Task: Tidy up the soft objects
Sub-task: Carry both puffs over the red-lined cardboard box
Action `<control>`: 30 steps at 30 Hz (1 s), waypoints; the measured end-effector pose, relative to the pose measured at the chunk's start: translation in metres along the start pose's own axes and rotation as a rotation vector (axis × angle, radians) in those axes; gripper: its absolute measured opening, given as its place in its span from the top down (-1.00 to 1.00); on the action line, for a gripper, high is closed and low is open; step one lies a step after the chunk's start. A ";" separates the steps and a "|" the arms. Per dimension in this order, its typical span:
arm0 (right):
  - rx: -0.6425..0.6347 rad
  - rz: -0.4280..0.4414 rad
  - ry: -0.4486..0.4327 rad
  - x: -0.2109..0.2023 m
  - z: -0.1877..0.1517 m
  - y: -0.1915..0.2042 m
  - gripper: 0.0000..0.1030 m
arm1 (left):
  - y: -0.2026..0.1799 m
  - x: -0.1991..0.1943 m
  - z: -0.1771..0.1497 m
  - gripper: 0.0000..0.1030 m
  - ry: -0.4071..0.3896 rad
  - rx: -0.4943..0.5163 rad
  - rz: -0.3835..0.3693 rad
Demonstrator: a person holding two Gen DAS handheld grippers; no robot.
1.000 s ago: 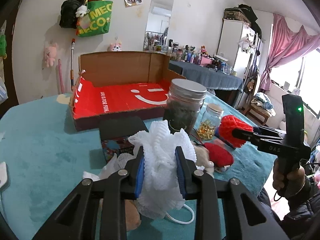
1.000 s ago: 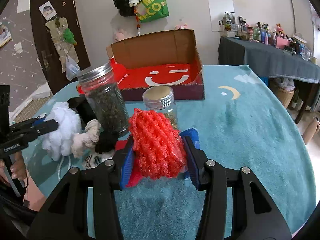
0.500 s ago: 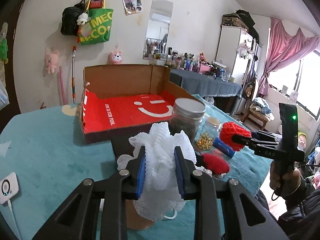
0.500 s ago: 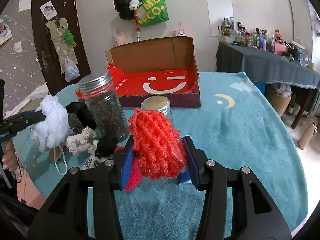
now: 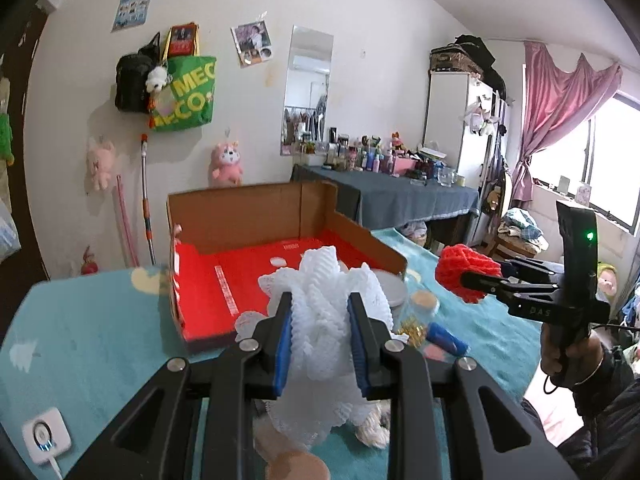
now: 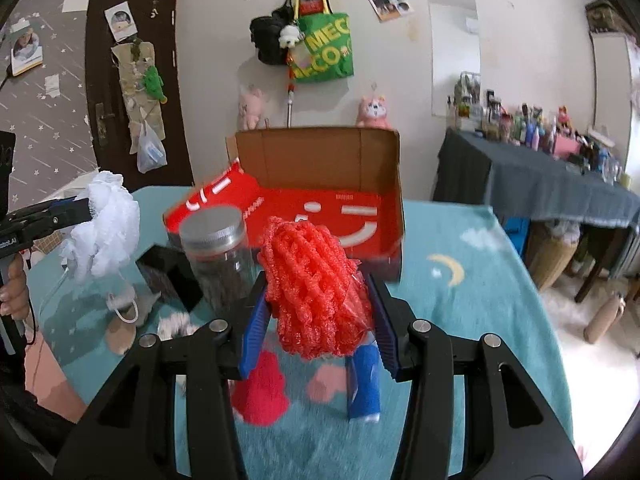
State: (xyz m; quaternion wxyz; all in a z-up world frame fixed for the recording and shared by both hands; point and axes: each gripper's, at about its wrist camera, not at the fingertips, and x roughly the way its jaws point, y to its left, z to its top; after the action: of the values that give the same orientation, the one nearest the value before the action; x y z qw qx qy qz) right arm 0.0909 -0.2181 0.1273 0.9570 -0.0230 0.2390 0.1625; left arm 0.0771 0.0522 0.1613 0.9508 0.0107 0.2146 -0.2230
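Note:
My left gripper (image 5: 320,340) is shut on a white foam net (image 5: 324,312) and holds it above the table, in front of the open cardboard box with a red floor (image 5: 240,276). The white net also shows in the right wrist view (image 6: 106,232). My right gripper (image 6: 318,320) is shut on a red foam net (image 6: 316,280), held above the table short of the box (image 6: 320,204). The red net also shows in the left wrist view (image 5: 466,270).
A metal-lidded glass jar (image 6: 218,256) and a black box (image 6: 168,274) stand before the cardboard box. A red soft piece (image 6: 260,392), a blue tube (image 6: 364,384), a small jar (image 5: 424,304) and cream soft things (image 6: 124,312) lie on the teal tablecloth (image 6: 480,320).
Both grippers have risen with their nets and moved toward the cardboard box; the table items now sit lower in both views.

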 end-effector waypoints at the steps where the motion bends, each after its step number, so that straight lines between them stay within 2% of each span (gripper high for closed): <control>1: -0.007 0.004 -0.003 0.002 0.006 0.000 0.13 | 0.002 0.001 0.004 0.48 -0.002 0.000 -0.002; 10: -0.022 0.068 0.013 0.026 0.049 -0.011 0.13 | 0.013 0.031 0.040 0.48 0.021 0.027 -0.010; 16: -0.045 0.101 0.044 0.059 0.080 -0.017 0.13 | 0.020 0.065 0.066 0.48 0.062 0.025 -0.042; 22: -0.069 0.121 0.114 0.112 0.114 -0.019 0.13 | 0.029 0.120 0.091 0.48 0.127 0.027 -0.058; 30: -0.054 0.084 0.260 0.212 0.151 -0.027 0.13 | 0.047 0.212 0.101 0.48 0.237 0.053 0.005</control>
State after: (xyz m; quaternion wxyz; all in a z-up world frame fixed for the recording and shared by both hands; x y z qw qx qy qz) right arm 0.3445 -0.1618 0.1613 0.9093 -0.0596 0.3575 0.2047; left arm 0.3093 -0.0062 0.1616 0.9188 0.0624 0.3195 -0.2232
